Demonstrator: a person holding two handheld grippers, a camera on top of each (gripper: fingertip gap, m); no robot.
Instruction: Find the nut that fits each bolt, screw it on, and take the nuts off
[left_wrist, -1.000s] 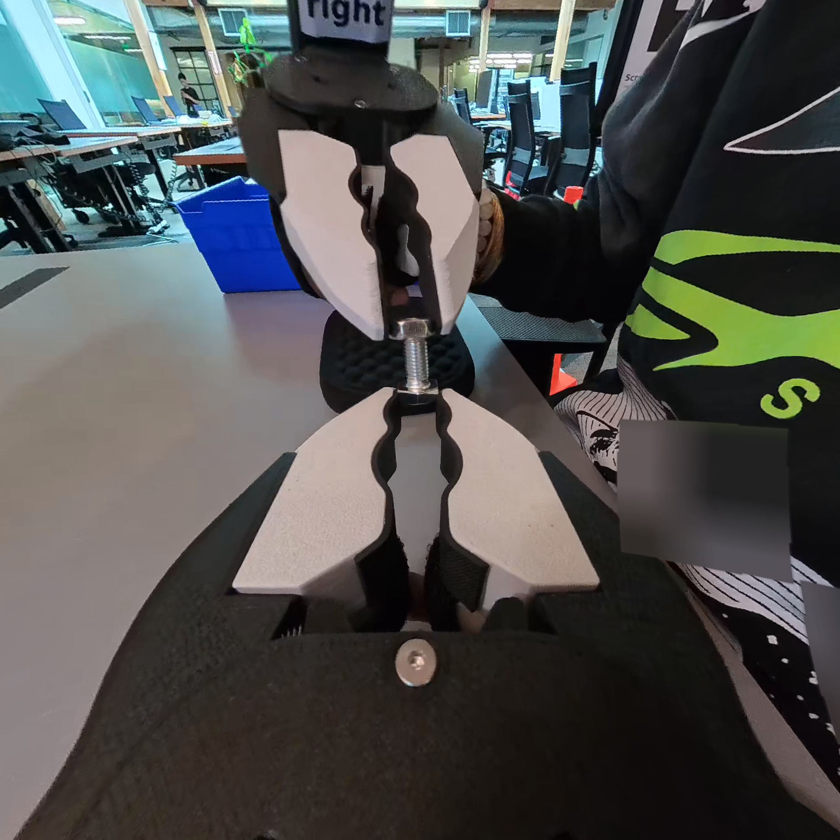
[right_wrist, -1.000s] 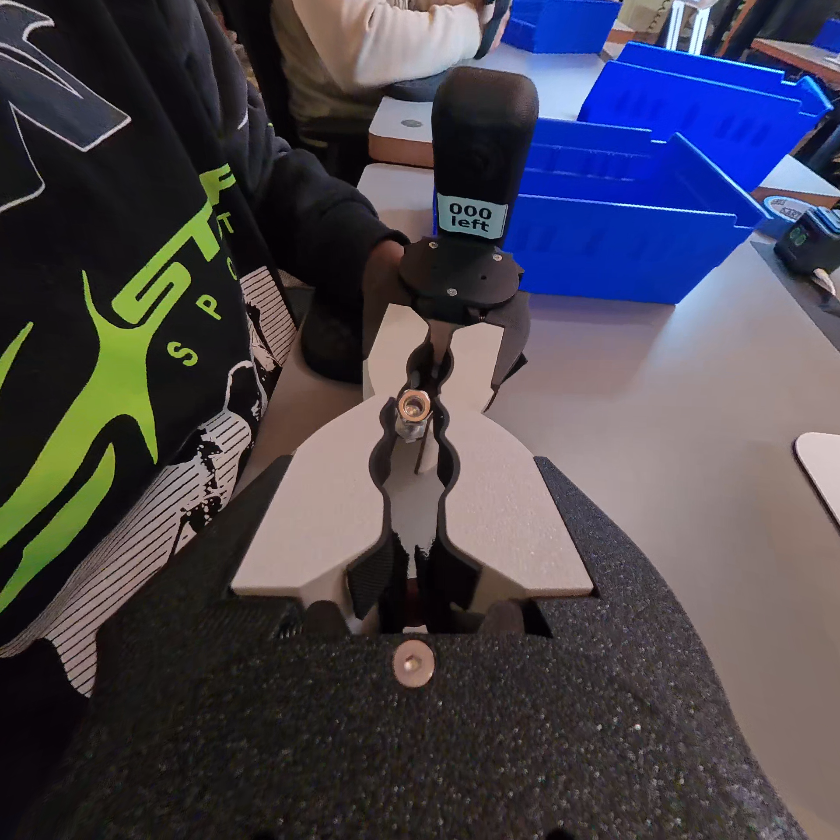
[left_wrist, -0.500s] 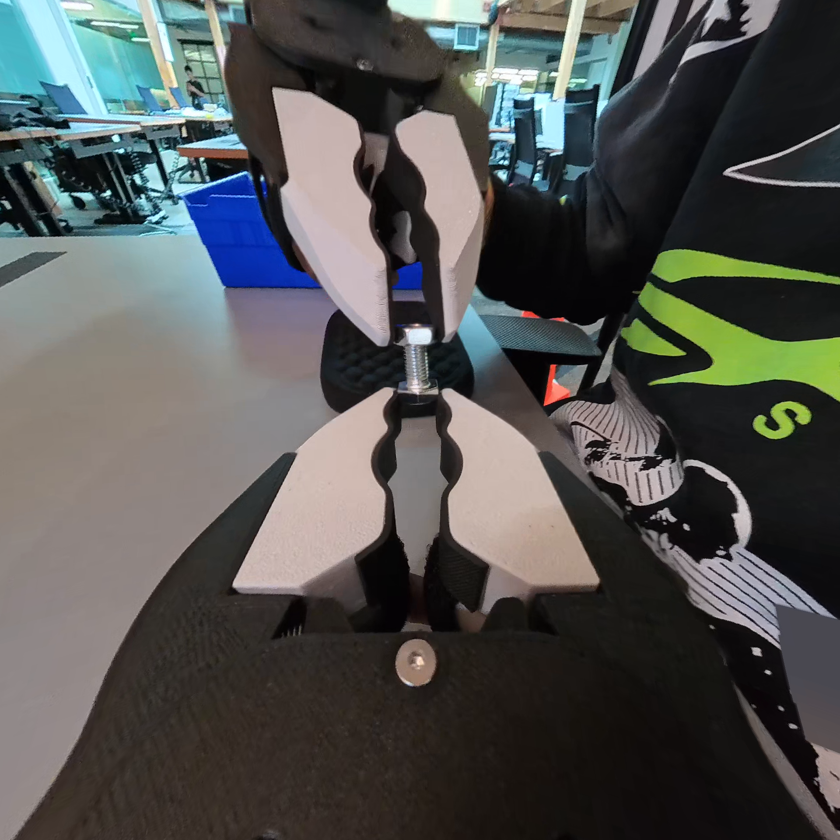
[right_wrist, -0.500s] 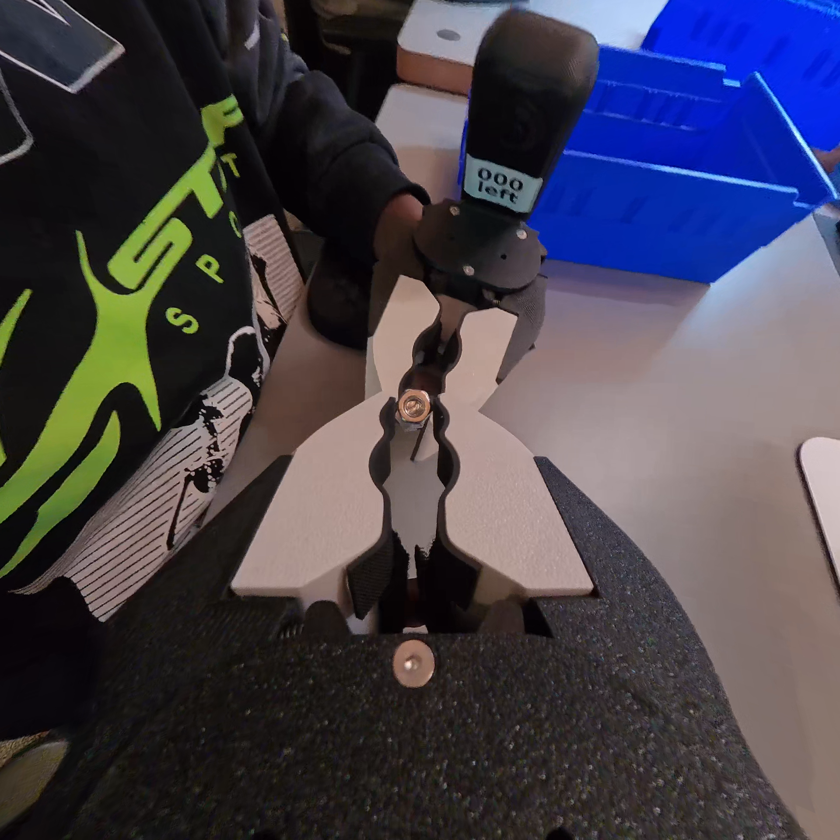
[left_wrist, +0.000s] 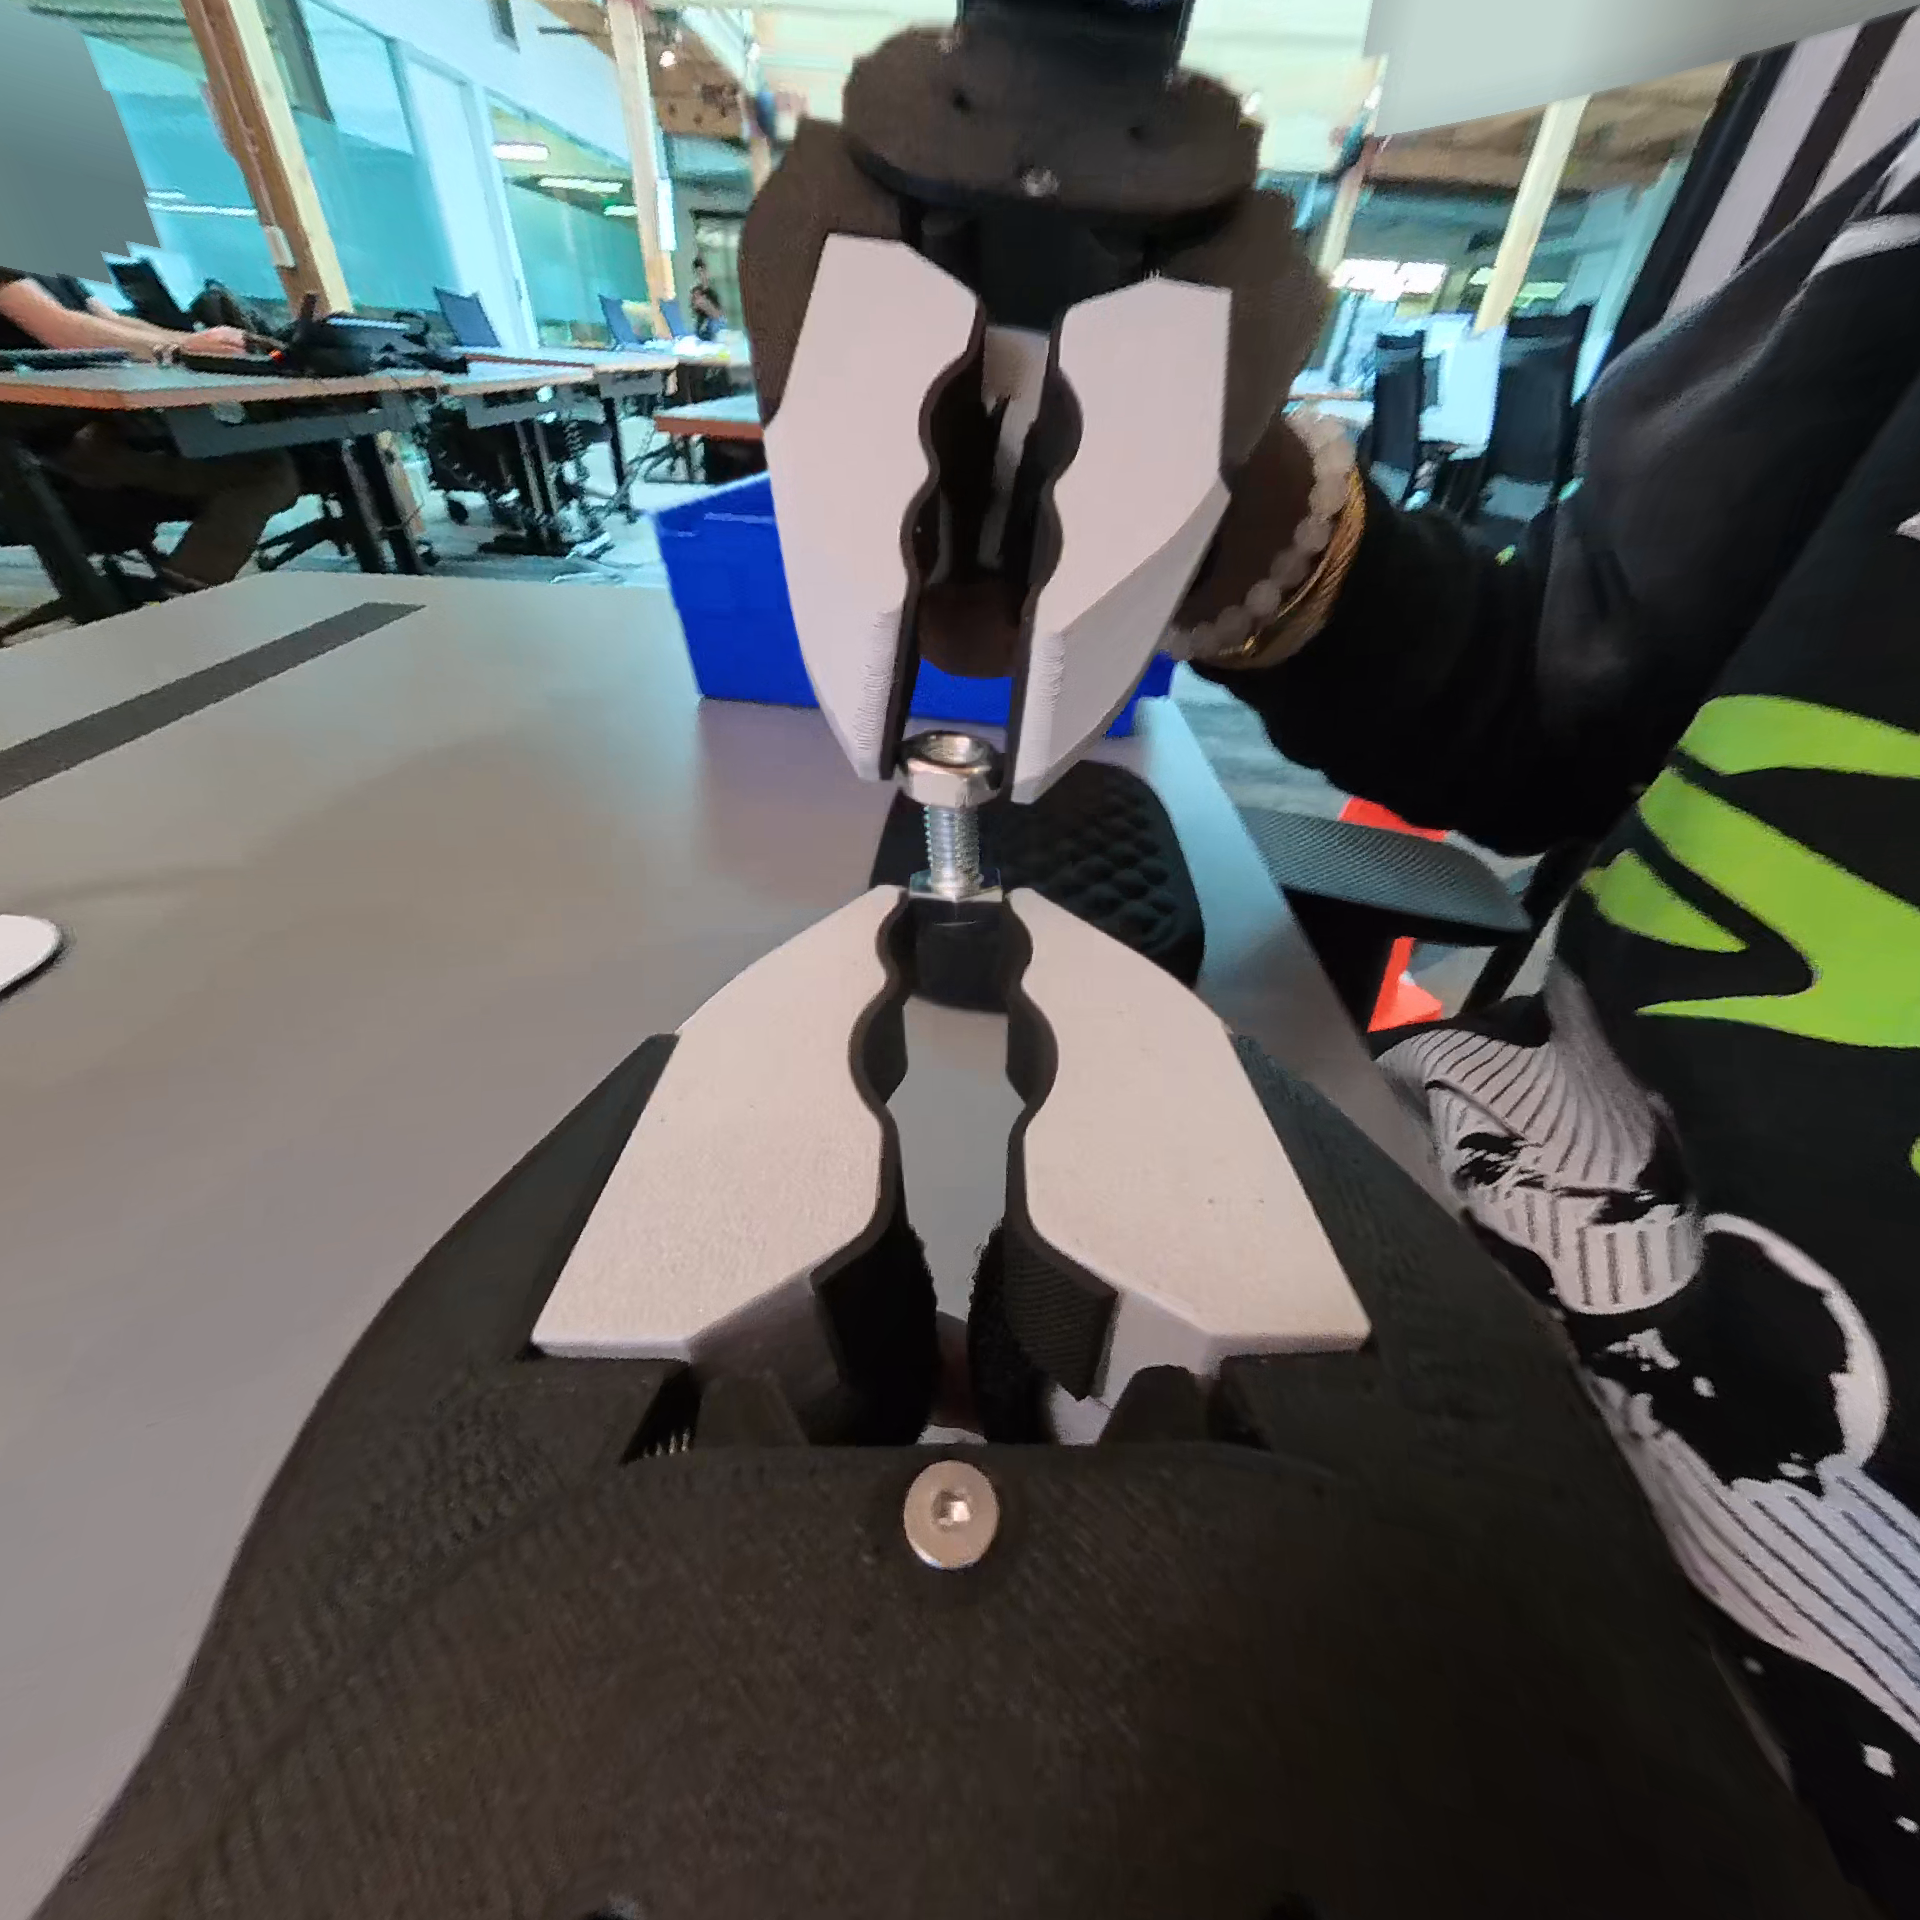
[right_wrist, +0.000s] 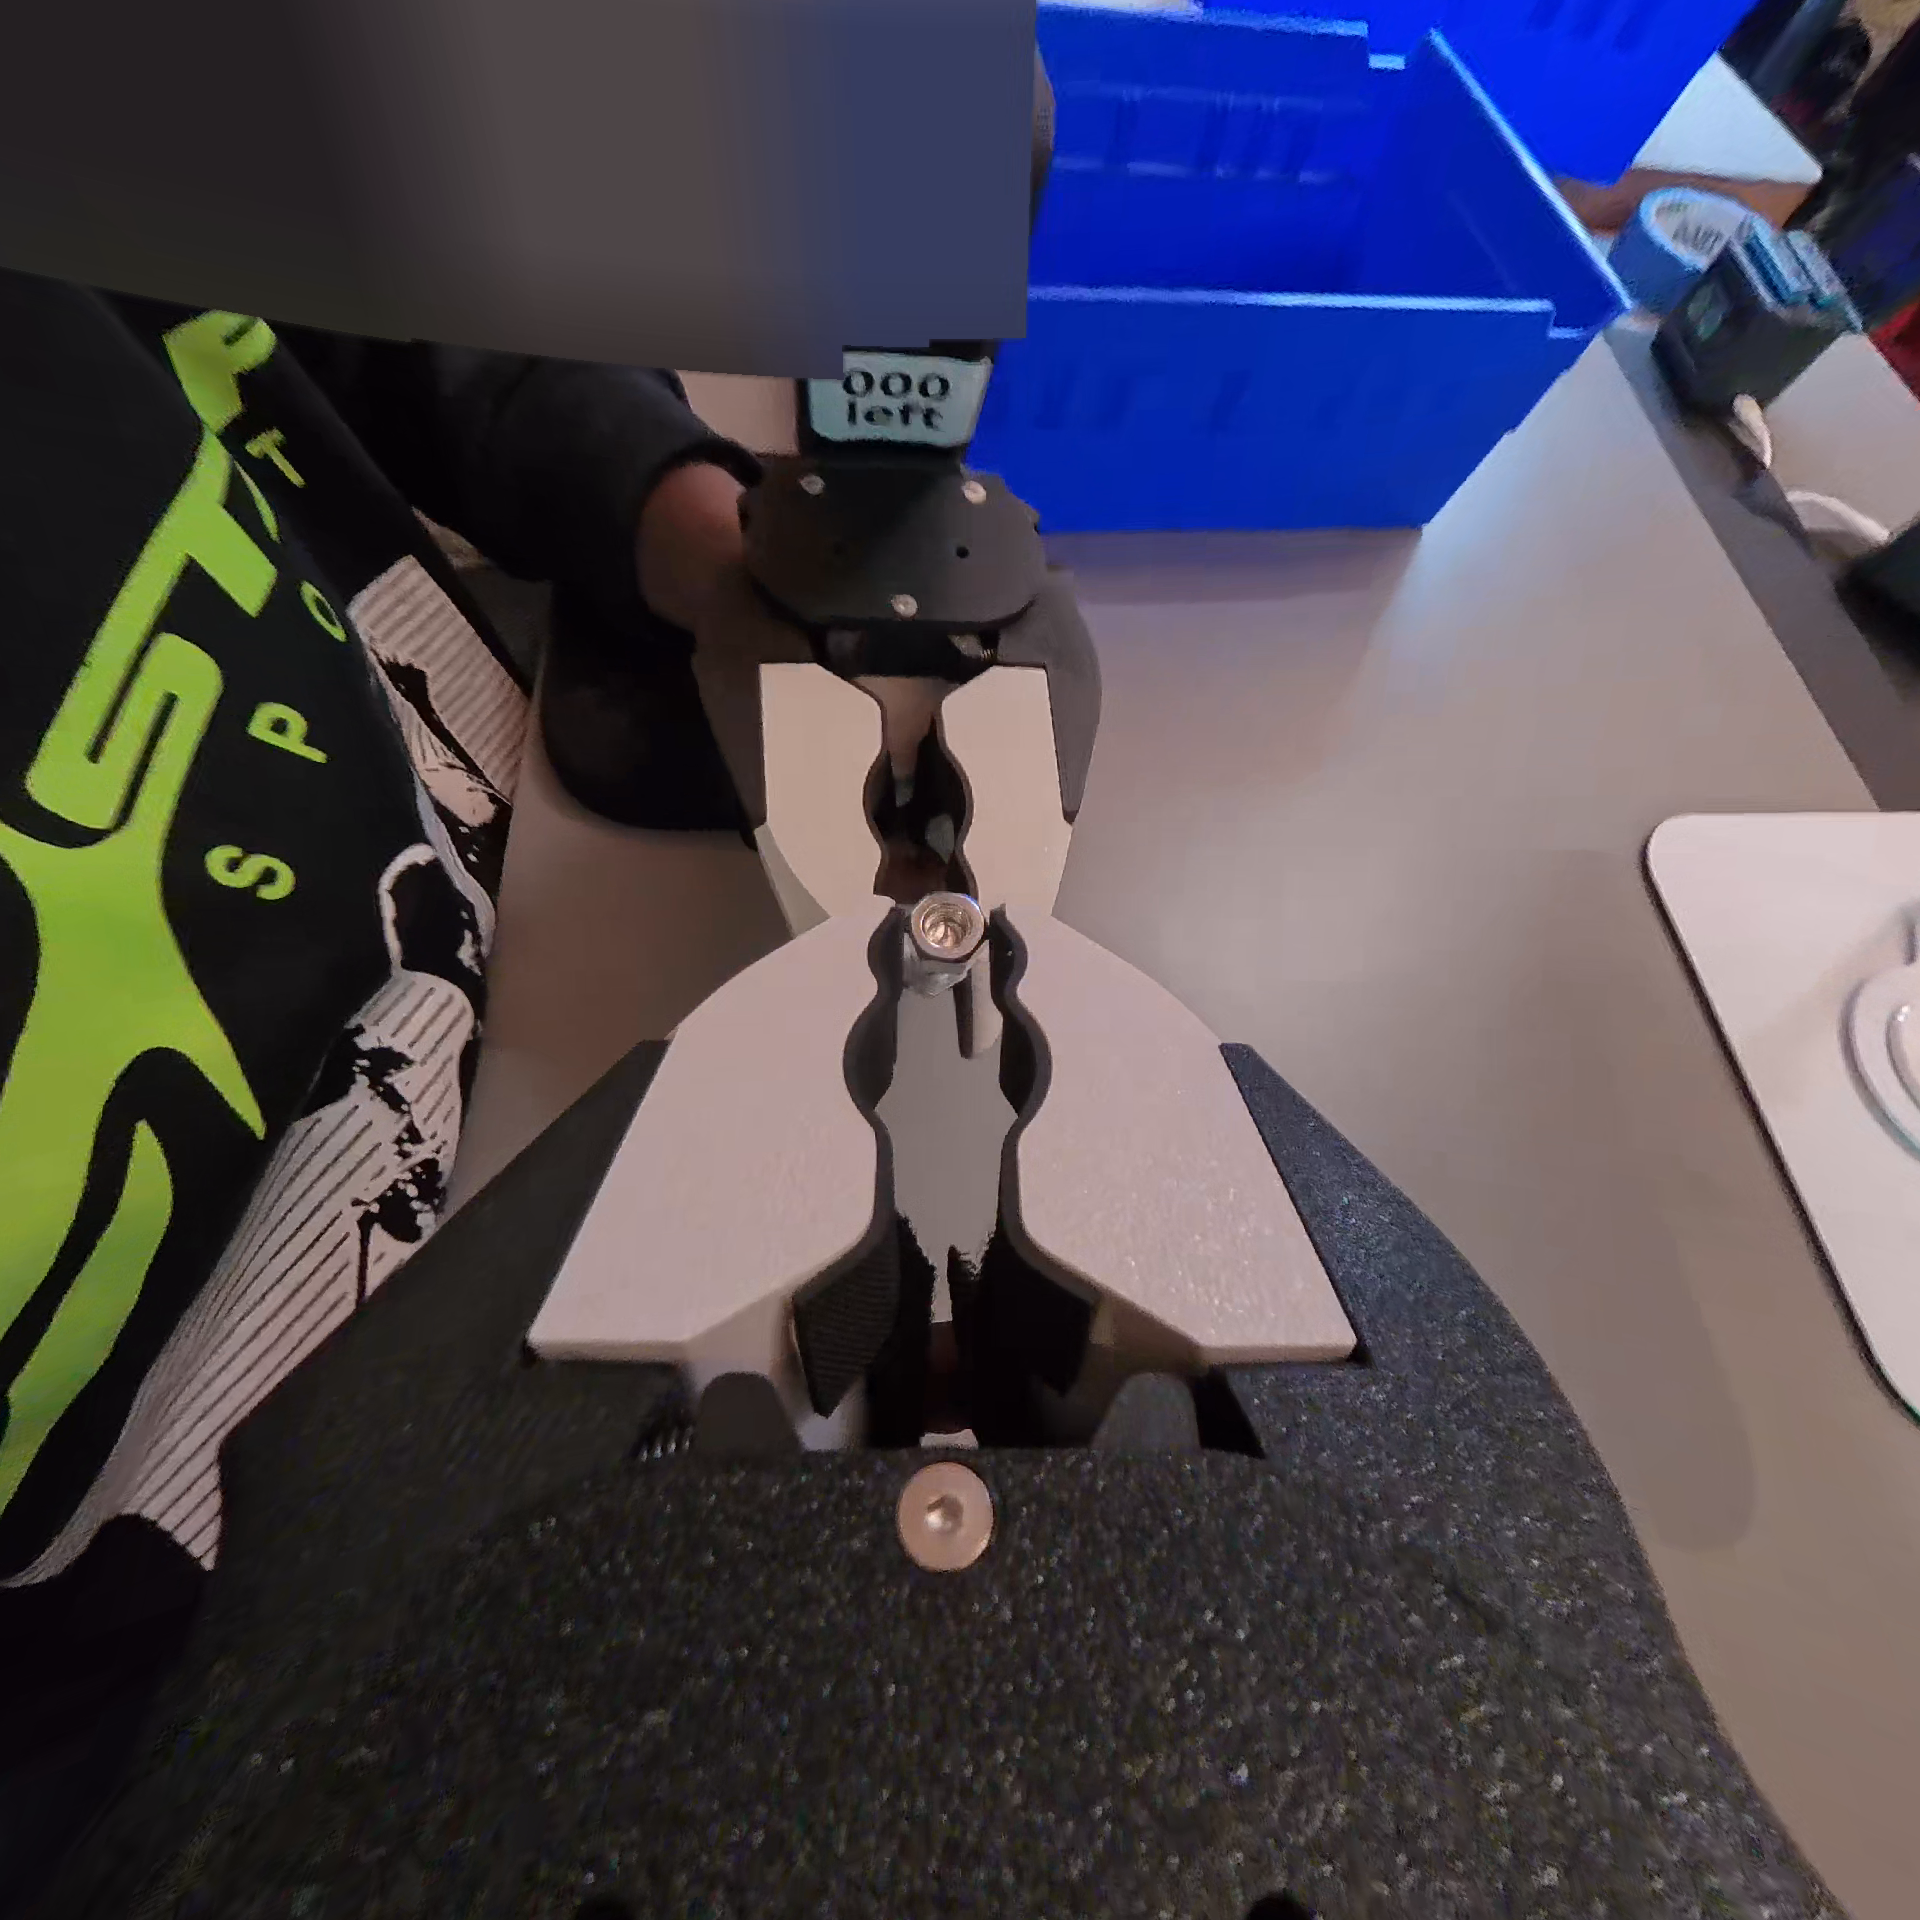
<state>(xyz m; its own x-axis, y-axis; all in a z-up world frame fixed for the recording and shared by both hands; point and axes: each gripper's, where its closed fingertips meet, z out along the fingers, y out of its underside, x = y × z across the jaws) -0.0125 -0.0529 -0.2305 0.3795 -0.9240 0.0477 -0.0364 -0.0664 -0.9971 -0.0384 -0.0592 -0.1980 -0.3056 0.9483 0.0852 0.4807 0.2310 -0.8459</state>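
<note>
In the left wrist view my left gripper is shut on the head of a silver bolt, which points away from it above the grey table. My right gripper comes down from above, shut on a silver hex nut that sits on the bolt's far end. Bare thread shows between nut and head. In the right wrist view my right gripper pinches the nut, and I look down its hole. The left gripper's white fingers show just beyond it.
A blue bin stands behind the grippers and also shows in the right wrist view. A black mesh pad lies at the table edge. A white mat lies to the right. A person's black and green top is close by. The grippers are tip to tip, or close to it.
The right gripper has turned around the bolt's axis with the nut in its grasp, and both views have swung. The left gripper keeps its hold on the bolt head.
</note>
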